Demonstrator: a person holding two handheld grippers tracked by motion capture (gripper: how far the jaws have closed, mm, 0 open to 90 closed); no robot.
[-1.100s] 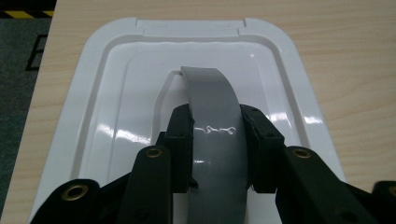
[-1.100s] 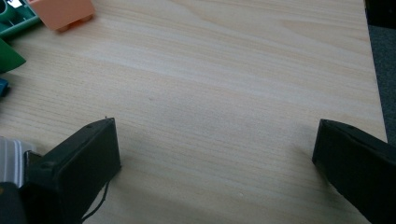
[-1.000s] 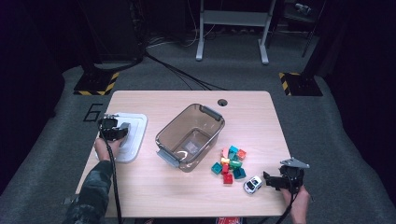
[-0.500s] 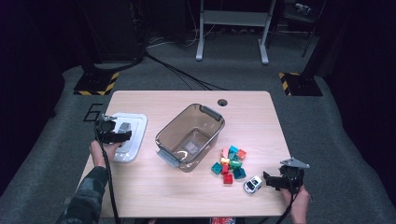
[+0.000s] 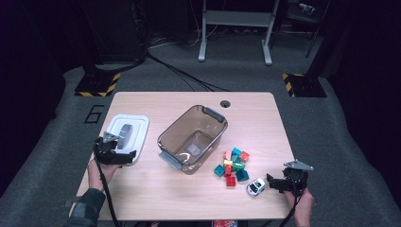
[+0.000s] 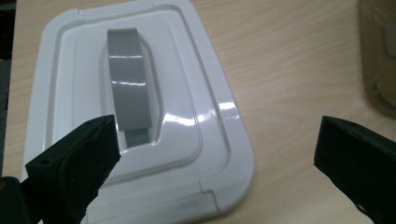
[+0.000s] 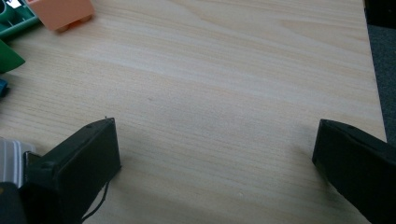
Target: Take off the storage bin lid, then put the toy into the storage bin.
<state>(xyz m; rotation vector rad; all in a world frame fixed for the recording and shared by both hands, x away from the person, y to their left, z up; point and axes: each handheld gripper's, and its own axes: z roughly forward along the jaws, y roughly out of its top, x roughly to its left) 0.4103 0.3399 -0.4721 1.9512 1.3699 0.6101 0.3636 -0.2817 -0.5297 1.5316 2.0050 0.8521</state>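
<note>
The white lid lies flat on the tabletop near its left edge, its grey handle facing up, just left of the clear brown bin and apart from it. The left claw sits at the lid's near edge with its jaws spread wide — they have just been opening, and nothing is between them; in the left gripper view the lid lies beyond the jaw tips. The right claw rests at the tabletop's near right corner, released as well, bare wood between its jaws. Just to its left stands a small white toy car, and beyond that a cluster of coloured blocks — none of them touched.
</note>
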